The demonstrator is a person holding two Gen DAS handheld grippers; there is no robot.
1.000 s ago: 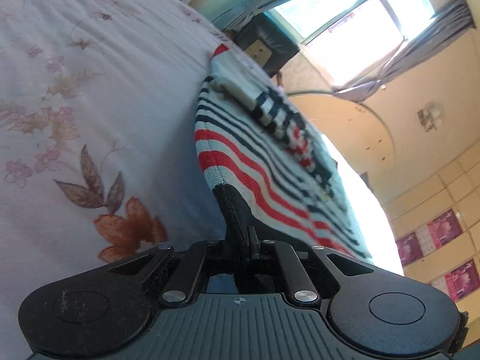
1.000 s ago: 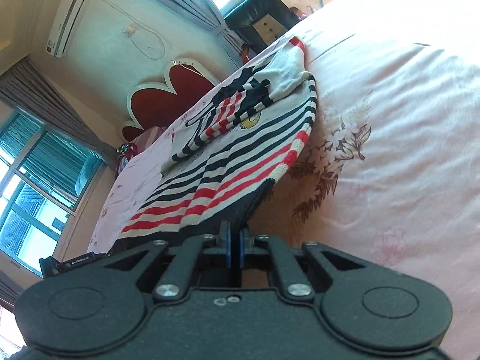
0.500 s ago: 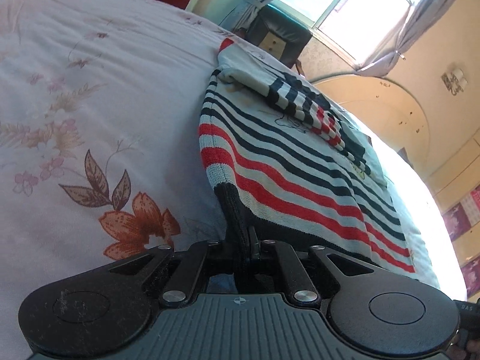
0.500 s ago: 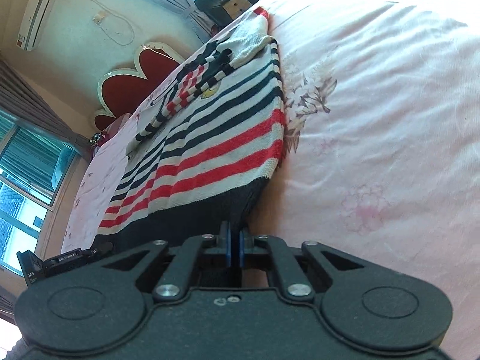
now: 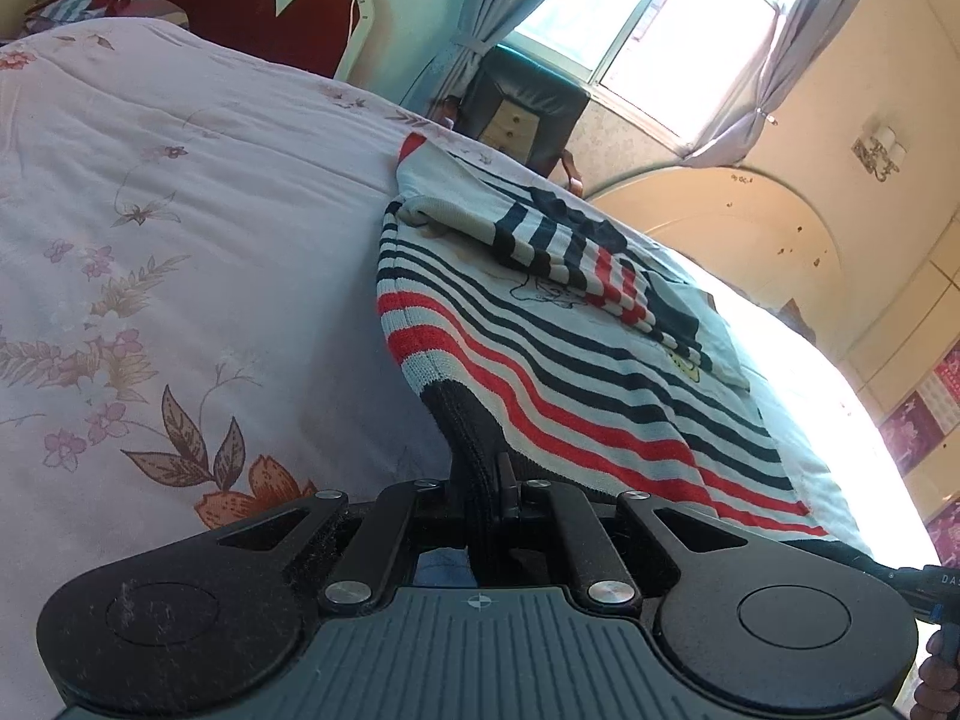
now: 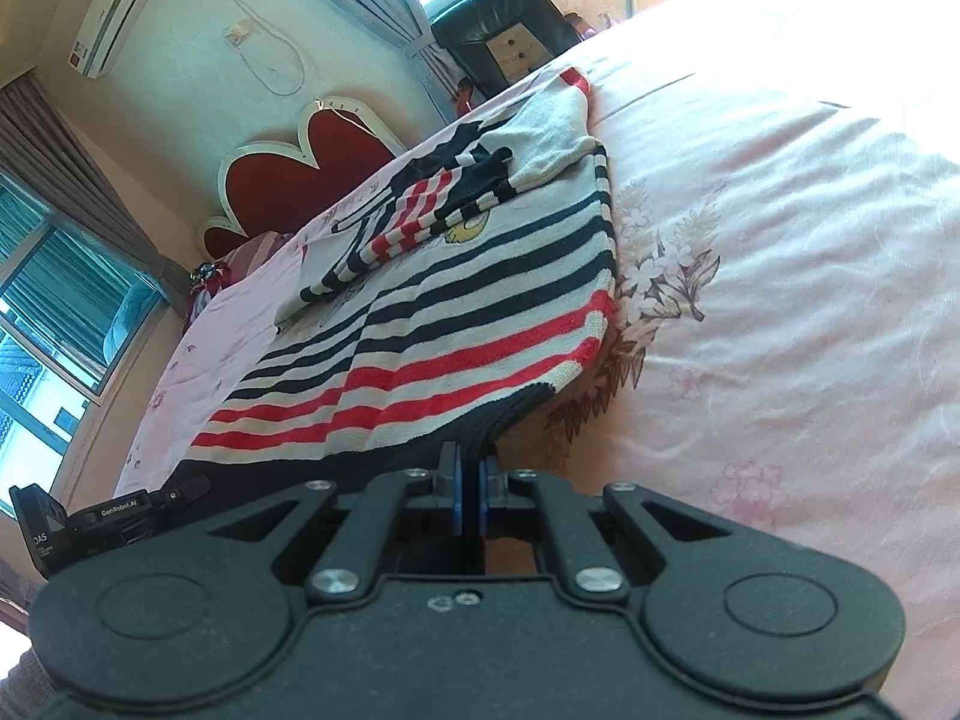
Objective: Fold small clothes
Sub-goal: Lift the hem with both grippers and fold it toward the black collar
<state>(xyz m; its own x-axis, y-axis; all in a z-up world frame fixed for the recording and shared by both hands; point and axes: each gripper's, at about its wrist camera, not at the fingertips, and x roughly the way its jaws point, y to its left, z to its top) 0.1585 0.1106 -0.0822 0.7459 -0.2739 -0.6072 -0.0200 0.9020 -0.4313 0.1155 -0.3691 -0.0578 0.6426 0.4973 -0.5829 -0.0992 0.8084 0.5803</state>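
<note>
Ahead of both claws: red headboard (image 5: 258, 12), dark chair (image 5: 528, 102), floral bedspread (image 5: 180, 240) beneath. Left claw (image 5: 489, 480) and right claw (image 6: 471, 474) angled down, clamped tight on striped sweater (image 5: 570, 360) hem corners.

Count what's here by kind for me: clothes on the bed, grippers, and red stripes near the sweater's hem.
Striped sweater: 1
Grippers: 2, the left gripper and the right gripper, both clamped on the dark hem
Red stripes near the hem: 2
Total: 5
</note>
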